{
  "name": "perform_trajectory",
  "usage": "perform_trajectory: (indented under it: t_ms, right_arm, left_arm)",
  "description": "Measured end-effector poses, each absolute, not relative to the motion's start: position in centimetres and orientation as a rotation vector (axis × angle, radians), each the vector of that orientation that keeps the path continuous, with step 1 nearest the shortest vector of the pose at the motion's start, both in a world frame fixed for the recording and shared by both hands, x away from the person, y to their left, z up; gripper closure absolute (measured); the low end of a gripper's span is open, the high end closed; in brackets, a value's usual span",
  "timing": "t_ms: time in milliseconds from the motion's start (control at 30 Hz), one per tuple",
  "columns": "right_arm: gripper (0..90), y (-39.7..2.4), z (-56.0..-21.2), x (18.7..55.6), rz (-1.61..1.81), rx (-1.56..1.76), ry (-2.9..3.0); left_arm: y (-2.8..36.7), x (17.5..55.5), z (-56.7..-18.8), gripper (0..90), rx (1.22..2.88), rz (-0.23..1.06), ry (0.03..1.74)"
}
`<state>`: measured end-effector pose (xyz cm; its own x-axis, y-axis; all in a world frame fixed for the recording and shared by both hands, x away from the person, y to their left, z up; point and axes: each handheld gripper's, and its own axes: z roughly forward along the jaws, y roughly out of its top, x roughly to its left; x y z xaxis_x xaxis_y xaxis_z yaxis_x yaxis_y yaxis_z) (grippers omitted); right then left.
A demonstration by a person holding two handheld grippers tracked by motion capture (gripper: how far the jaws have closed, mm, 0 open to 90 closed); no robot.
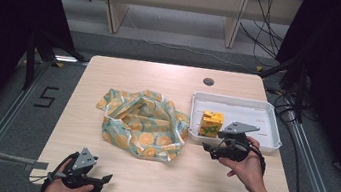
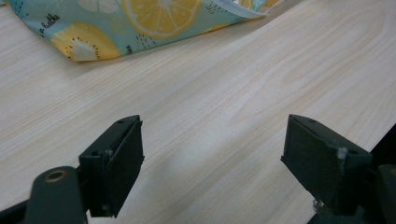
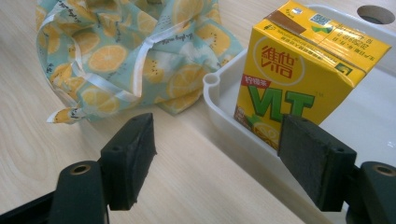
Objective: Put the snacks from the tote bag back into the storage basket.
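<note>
Just ahead of my right claw (image 3: 217,161) stands the yellow rectangular drink carton with green lettering (image 3: 299,74), upright on its base, long axis vertical, its printed front turned toward the claw and its folded top seam running away toward the far side. It sits inside the white shallow plastic tray (image 1: 266,120), hard up against the near wall at the tray's left end; the rest of the tray floor is bare. In the right gripper view the tray's rounded corner (image 3: 212,86) lies between my two jaws, and the right jaw overlaps the carton's lower corner, though I cannot tell if it touches. Those jaws are spread wide with nothing between them.

Off to the left of that claw, beside the tray, lies the crumpled teal fabric bag printed with orange and lemon slices (image 1: 147,123). Its mouth is slumped open with a white ribbon drawstring (image 3: 116,74) trailing along the edge; I cannot see anything inside it.

My right hand (image 1: 247,167) grips its tool from below and behind, wrist bent, claw aimed left and slightly forward at the tray's near edge (image 1: 232,144).

My left claw (image 2: 212,156) hangs low over the pale wooden table (image 1: 131,75) near the front edge, jaws apart and empty. The bag's hem (image 2: 135,28) lies well ahead of it. The left hand (image 1: 62,189) wraps the handle, tool pointing right along the table's front.
</note>
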<state>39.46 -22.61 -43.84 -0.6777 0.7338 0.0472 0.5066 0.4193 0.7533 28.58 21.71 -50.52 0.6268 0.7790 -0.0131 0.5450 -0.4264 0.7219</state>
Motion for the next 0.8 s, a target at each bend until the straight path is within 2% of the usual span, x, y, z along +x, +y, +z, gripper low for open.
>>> perform_trajectory:
  t_ms: [800]
  right_arm:
    - [25.9,-22.6,-45.9,38.0,1.119,1.011,2.413]
  left_arm:
    - [21.7,28.6,-50.6,19.6,2.143,0.436,1.022]
